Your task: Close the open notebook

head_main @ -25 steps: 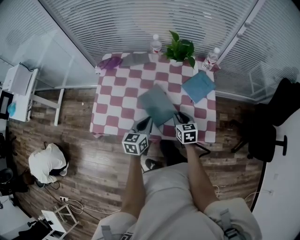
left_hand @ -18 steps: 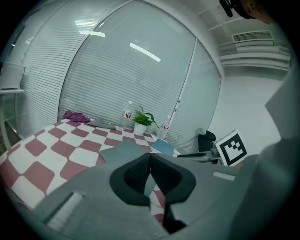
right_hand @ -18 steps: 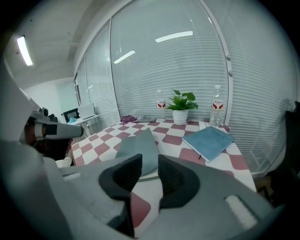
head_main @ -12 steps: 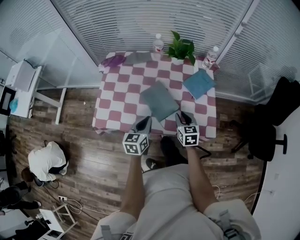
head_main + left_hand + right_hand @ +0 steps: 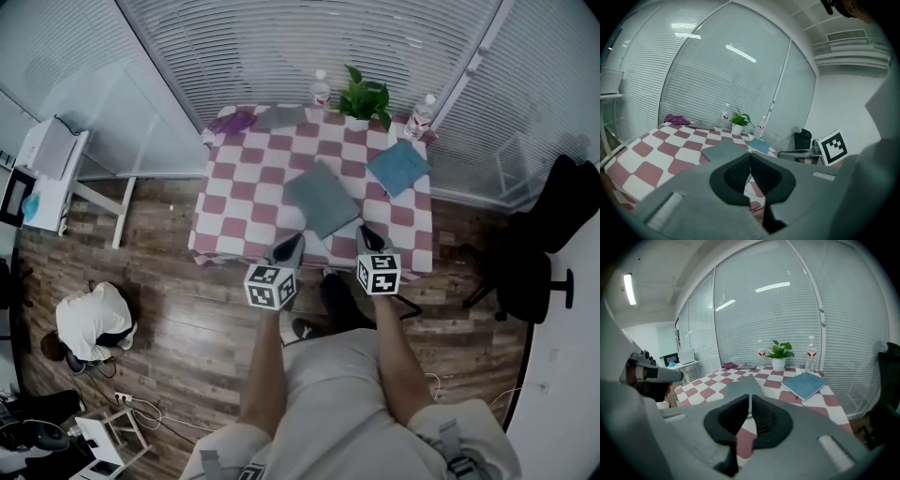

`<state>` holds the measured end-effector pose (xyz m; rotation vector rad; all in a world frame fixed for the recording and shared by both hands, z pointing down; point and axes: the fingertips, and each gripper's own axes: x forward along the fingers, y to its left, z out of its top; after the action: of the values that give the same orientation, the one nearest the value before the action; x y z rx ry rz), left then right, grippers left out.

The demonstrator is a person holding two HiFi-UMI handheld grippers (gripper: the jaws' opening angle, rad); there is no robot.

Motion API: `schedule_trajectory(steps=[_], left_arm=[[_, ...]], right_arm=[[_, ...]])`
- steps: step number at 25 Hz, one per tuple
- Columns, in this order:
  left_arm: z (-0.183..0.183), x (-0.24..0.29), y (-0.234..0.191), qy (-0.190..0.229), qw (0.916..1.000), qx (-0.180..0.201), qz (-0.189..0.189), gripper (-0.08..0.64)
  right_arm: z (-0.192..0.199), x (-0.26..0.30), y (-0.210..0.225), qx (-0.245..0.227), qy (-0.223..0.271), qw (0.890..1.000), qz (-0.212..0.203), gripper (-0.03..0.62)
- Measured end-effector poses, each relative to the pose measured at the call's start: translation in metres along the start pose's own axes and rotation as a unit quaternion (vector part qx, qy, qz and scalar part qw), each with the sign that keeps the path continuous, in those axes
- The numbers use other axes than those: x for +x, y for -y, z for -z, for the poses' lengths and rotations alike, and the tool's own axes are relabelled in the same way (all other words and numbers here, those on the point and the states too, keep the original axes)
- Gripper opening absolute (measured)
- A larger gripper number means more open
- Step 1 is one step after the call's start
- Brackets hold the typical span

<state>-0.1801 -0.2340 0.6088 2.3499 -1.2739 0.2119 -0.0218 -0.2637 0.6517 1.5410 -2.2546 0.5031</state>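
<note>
A grey notebook (image 5: 322, 198) lies closed and flat in the middle of the checkered table (image 5: 244, 202); it also shows in the left gripper view (image 5: 724, 150) and the right gripper view (image 5: 743, 385). My left gripper (image 5: 289, 247) (image 5: 750, 157) hovers at the table's near edge, left of the notebook's near corner, shut and empty. My right gripper (image 5: 367, 236) (image 5: 750, 397) hangs just right of that corner; its jaws have just been closing and now meet with nothing between them. Neither gripper touches the notebook.
A blue notebook (image 5: 398, 167) lies at the table's right. At the far edge stand a potted plant (image 5: 361, 98) and two bottles (image 5: 321, 89) (image 5: 420, 117), with a purple cloth (image 5: 234, 122) at the far left. A black chair (image 5: 544, 244) stands to the right.
Both grippers have drawn back a little from the grey notebook toward the table's near edge. The right gripper's jaws look narrower than before.
</note>
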Motion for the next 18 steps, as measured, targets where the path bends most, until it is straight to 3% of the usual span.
schedule_trajectory(steps=[2, 18], left_arm=[[0.001, -0.002, 0.002, -0.001, 1.0, 0.003, 0.002, 0.008], [0.012, -0.003, 0.021, -0.016, 0.9995, 0.023, 0.014, 0.008]], right_arm=[[0.0, -0.002, -0.002, 0.004, 0.002, 1.0, -0.002, 0.003], [0.006, -0.005, -0.013, -0.016, -0.012, 1.0, -0.021, 0.002]])
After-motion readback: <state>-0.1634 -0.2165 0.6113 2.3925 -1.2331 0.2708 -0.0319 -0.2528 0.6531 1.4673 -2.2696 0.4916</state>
